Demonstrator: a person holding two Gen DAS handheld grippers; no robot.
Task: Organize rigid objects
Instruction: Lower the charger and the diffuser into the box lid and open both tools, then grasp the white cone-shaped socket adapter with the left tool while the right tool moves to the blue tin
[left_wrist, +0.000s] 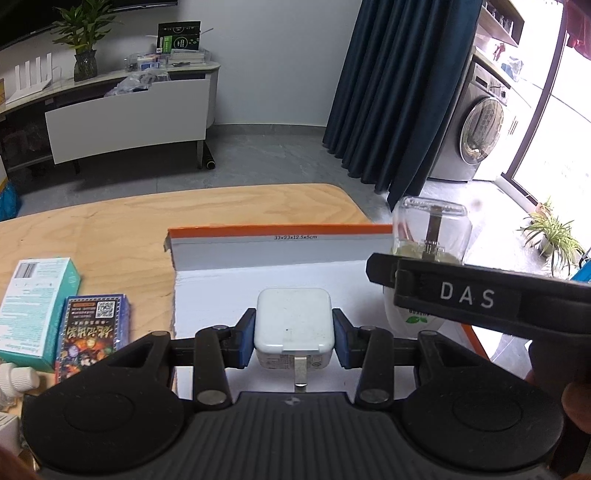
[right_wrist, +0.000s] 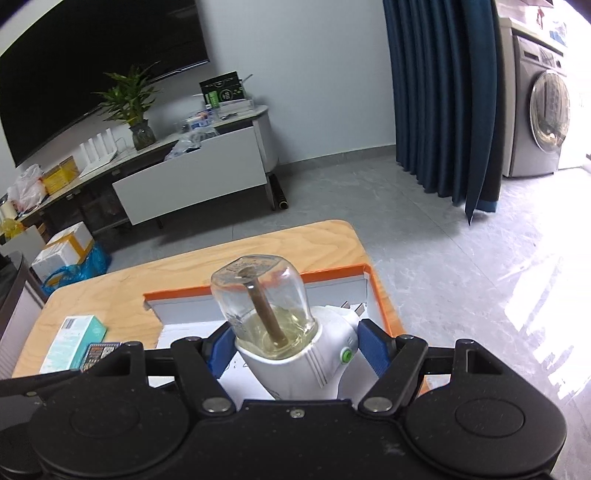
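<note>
A: Nearest first, what does the left gripper (left_wrist: 294, 338) have?
B: Its blue pads are clenched on a white charger (left_wrist: 293, 325), one pad on each side. The metal prong points back toward the camera. The charger is over the white floor of the orange-edged box (left_wrist: 280, 245).
A: And the right gripper (right_wrist: 295, 347)?
B: It grasps a white plug-in vaporizer (right_wrist: 295, 365) with a green button on its side. A glass bottle (right_wrist: 264, 299) sits on top, tilted to the left, with yellowish liquid and a brown wick inside. The left pad touches the body. Whether the right pad presses on it I cannot tell. The vaporizer is also over the box, toward its right side.
A: What lies beside the box?
B: On the wooden table (left_wrist: 110, 225), left of the box, are a teal carton (left_wrist: 35, 306) and a dark blue card box (left_wrist: 92, 332) just beside it, and nearer still a small white bottle (left_wrist: 16, 378) at the picture's edge.
A: Farther off?
B: A dark blue curtain (left_wrist: 399, 92) and a washing machine (left_wrist: 476, 125).
</note>
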